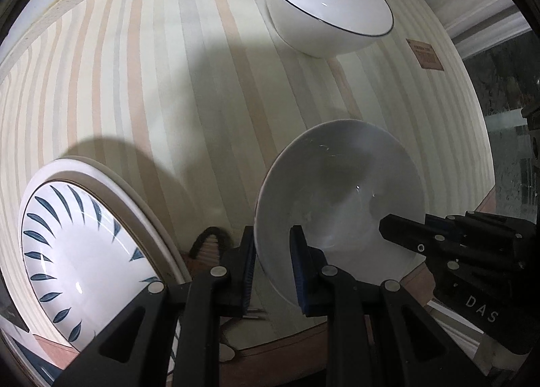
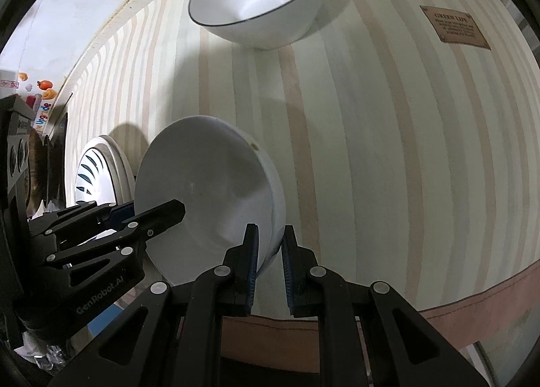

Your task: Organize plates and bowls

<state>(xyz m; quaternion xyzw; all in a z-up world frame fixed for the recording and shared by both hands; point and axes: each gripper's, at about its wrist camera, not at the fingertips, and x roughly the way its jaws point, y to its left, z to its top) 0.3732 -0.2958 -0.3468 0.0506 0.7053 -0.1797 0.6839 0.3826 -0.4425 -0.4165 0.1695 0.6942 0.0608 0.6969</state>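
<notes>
Glossy glazed bowl [image 1: 337, 191], matt cloth [image 1: 168, 83]

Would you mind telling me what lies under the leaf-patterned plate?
The leaf-patterned plate rests on a larger cream plate, of which only the rim shows. Its centre, and the striped tablecloth beneath, are covered.

Plain white bowl [image 1: 337, 191], tilted, its rim clamped at opposite sides above the striped cloth. Leaf-patterned plate [image 1: 81, 252] stacked on a wider white plate [image 1: 162, 218] to its left. Dark-rimmed white bowl [image 1: 329, 8] stands upright farther back.
</notes>
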